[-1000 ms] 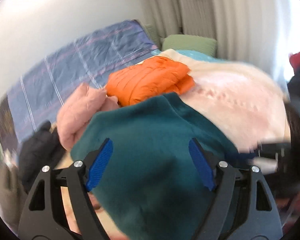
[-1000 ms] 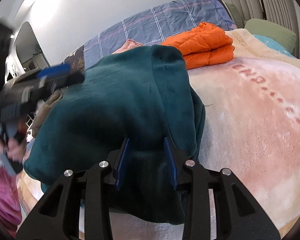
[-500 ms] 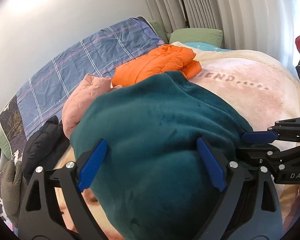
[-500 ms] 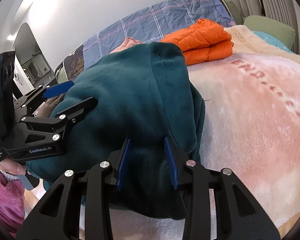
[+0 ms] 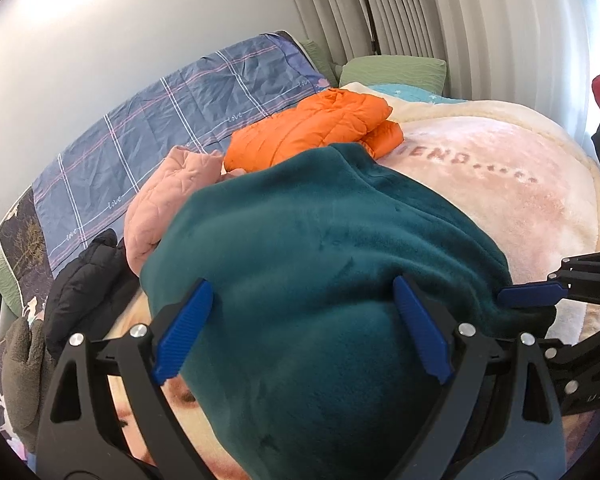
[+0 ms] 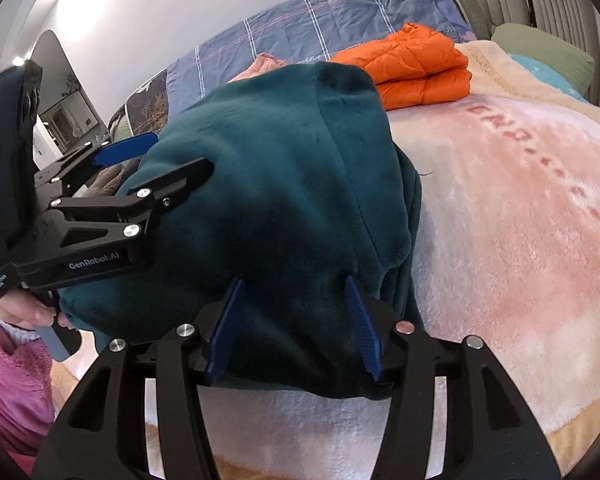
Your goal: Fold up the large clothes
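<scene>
A folded dark teal fleece garment (image 5: 320, 264) lies bunched on the pink blanket (image 5: 512, 196) and also fills the middle of the right wrist view (image 6: 276, 184). My left gripper (image 5: 300, 332) is wide open with its blue fingers on either side of the garment's near end. It shows from the side in the right wrist view (image 6: 156, 160). My right gripper (image 6: 292, 328) has its fingers parted around a thick fold at the garment's near edge, and its tip shows in the left wrist view (image 5: 532, 294).
A folded orange puffer jacket (image 5: 316, 128) lies behind the teal garment. A pink jacket (image 5: 168, 196) and a black one (image 5: 88, 280) lie to the left. A blue plaid quilt (image 5: 160, 120) and green pillow (image 5: 396, 70) line the wall. A mirror (image 6: 64, 96) stands left.
My right gripper has opened wider around the teal fold. My left gripper has moved in closer over the garment and stays open. The garment has settled lower on the blanket.
</scene>
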`<action>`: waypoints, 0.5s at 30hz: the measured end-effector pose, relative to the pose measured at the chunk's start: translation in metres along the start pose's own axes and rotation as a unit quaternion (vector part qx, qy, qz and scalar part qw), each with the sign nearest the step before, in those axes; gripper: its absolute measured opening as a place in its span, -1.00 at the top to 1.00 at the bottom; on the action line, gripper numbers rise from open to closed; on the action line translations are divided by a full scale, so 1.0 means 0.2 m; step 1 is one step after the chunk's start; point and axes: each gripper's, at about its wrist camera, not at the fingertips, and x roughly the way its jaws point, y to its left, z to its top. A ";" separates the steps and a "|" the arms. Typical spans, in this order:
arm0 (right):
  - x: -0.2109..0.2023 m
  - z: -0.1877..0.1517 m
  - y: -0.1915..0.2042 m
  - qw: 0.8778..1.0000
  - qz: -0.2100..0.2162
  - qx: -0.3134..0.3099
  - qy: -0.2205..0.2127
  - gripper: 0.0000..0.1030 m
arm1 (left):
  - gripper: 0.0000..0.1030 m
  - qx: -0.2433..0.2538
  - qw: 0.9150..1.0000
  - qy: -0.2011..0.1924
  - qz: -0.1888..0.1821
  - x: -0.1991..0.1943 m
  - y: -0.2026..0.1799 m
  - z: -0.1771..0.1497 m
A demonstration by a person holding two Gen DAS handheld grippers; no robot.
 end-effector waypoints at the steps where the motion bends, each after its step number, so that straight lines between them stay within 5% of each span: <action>1: 0.00 0.00 0.01 1.000 -0.002 -0.004 -0.001 -0.06 | -0.81 -0.001 1.000 -0.001 -0.002 0.00 0.00 0.01; 4: 0.00 -0.01 -0.01 1.000 0.008 0.003 -0.004 -0.06 | -0.76 -0.003 1.000 -0.007 -0.014 -0.03 0.01 0.06; 9: -0.01 -0.02 0.01 1.000 0.000 0.003 -0.009 -0.06 | -0.60 0.015 0.999 -0.025 0.017 0.01 0.04 0.25; 11: -0.01 -0.03 0.02 1.000 -0.006 0.001 -0.013 -0.06 | -0.59 0.004 1.000 -0.002 0.005 0.12 0.06 0.28; 13: 0.00 -0.03 0.02 1.000 -0.011 0.004 -0.012 -0.06 | -0.60 0.023 0.996 0.081 0.015 0.38 0.01 0.21; 15: 0.00 -0.03 0.03 1.000 -0.015 -0.004 -0.021 -0.06 | -0.60 0.012 0.997 0.077 0.011 0.39 0.03 0.20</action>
